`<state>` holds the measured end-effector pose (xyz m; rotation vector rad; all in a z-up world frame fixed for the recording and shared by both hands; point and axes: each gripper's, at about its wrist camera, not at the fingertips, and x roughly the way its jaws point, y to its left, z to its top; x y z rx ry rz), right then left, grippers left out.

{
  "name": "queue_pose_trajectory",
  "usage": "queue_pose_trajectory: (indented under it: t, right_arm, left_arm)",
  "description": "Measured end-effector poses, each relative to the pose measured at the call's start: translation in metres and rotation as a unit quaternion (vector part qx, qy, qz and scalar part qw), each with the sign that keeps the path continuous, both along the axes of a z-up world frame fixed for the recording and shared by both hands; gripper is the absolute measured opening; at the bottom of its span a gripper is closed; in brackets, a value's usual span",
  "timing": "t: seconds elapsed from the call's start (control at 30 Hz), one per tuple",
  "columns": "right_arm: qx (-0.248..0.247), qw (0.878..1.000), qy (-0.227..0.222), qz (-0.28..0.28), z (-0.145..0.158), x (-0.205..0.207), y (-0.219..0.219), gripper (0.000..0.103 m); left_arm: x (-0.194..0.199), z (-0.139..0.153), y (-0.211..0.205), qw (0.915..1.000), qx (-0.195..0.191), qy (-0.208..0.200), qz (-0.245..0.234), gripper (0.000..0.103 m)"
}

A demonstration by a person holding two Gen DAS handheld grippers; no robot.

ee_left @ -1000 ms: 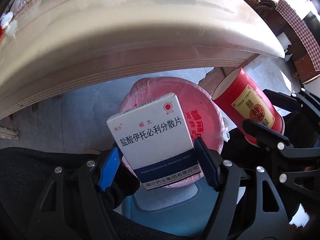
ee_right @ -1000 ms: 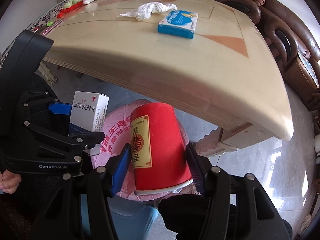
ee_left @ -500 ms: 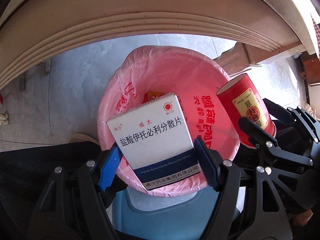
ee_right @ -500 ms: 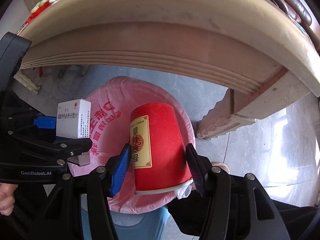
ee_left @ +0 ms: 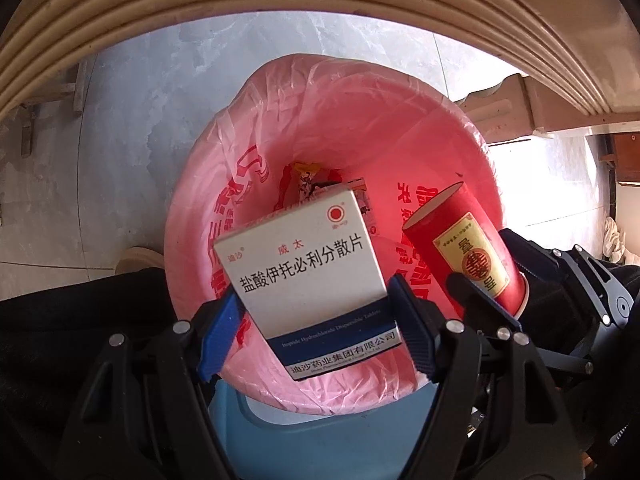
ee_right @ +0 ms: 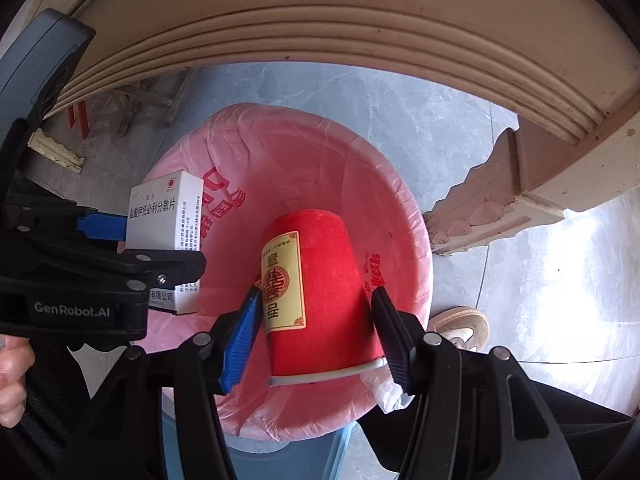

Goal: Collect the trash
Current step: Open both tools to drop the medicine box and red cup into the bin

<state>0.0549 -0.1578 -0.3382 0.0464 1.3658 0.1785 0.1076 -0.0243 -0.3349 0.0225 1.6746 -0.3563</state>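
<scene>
- Far left, the medicine box (ee_left: 304, 276) is clamped across its width by the left gripper (ee_left: 310, 332), held over the near-left part of the pink-lined bin (ee_left: 192, 208). Were it let go here, the rim could be clipped and the box tipped onto the floor (ee_left: 132, 112).
- In the bin's bottom, a few wrappers (ee_left: 316, 184) are seen; nothing there is judged likely to block a drop.
- To the right, the red paper cup (ee_right: 316, 288) is pinched upside down by the right gripper (ee_right: 316, 328), over the bin's opening. Its thin wall could be crushed by the squeeze, or the cup left clinging to a pad on release.
- The two tools are held just beside each other; a knock between them is judged possible if both are opened together.
</scene>
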Motion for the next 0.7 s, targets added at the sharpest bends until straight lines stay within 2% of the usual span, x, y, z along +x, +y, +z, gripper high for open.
queue_pose_trajectory:
  t: [0.57,0.7]
  right_arm:
    - [0.011,1.0,0.006,0.016,-0.006,0.007,0.011,0.057]
    - [0.007,1.0,0.0,0.018,-0.005,0.006,0.014,0.07]
  left_arm:
    - [0.011,-0.02,-0.005,0.9996,0.012,0.026,-0.002,0.07]
    - [0.013,-0.023,-0.005,0.9992,0.017,0.036,-0.002,0.072]
